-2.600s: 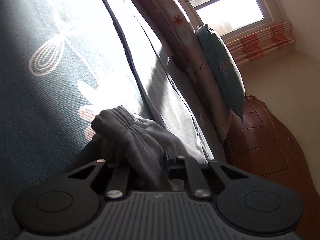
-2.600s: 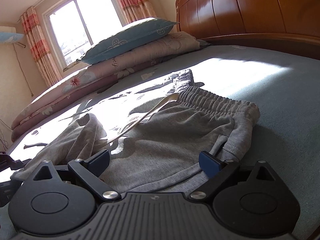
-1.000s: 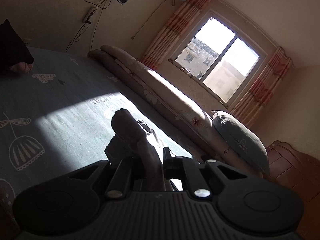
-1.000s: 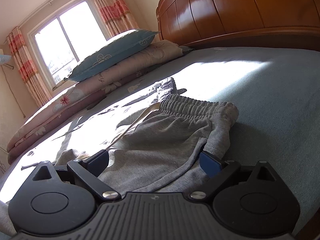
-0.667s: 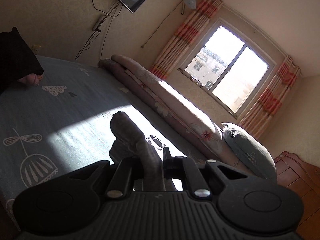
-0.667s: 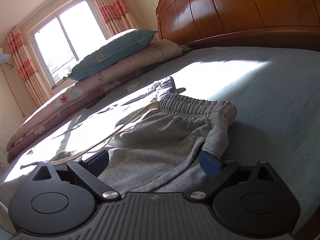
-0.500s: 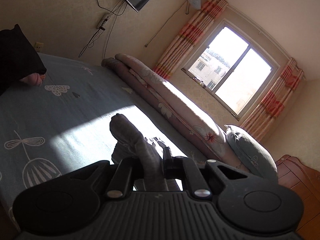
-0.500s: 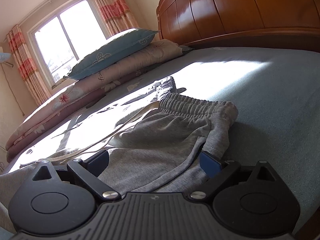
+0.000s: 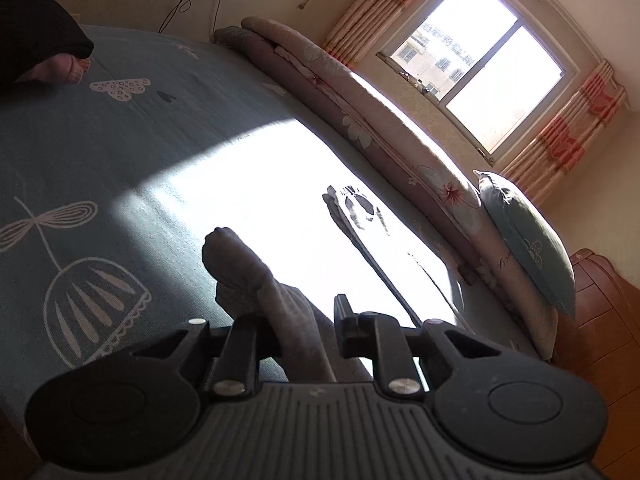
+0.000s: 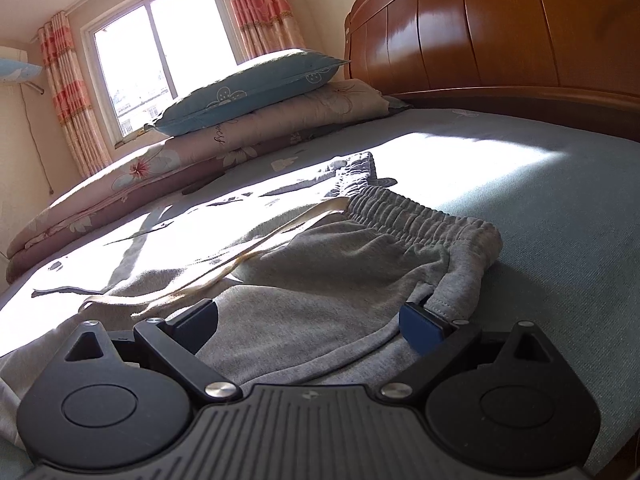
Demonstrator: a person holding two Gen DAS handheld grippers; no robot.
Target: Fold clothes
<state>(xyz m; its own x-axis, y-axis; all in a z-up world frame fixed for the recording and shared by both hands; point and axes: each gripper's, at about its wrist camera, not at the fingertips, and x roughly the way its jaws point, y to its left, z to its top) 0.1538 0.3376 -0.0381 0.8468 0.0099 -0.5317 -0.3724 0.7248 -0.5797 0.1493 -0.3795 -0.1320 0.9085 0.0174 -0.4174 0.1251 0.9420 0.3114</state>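
Grey sweatpants (image 10: pixel 340 280) lie on the teal bed sheet (image 10: pixel 560 208), elastic waistband toward the headboard, with a cream drawstring (image 10: pixel 280 240) trailing across them. My right gripper (image 10: pixel 308 320) hovers low over the pants, open wide, its fingers on either side of the cloth without pinching it. In the left wrist view a bunched grey end of the pants (image 9: pixel 248 272) sticks up between the fingers of my left gripper (image 9: pixel 292 316). Its jaws are opening, and a bright gap shows between the cloth and the right finger.
A blue pillow (image 10: pixel 248 88) rests on a long floral quilt roll (image 10: pixel 168 168) under the window. The wooden headboard (image 10: pixel 500 40) bounds the bed on the right. A person's dark sleeve and hand (image 9: pixel 60 68) rest on the sheet's far corner.
My left gripper has sunk toward the bed with the grey cloth, and its jaws have parted from it. The right gripper has stayed over the pants.
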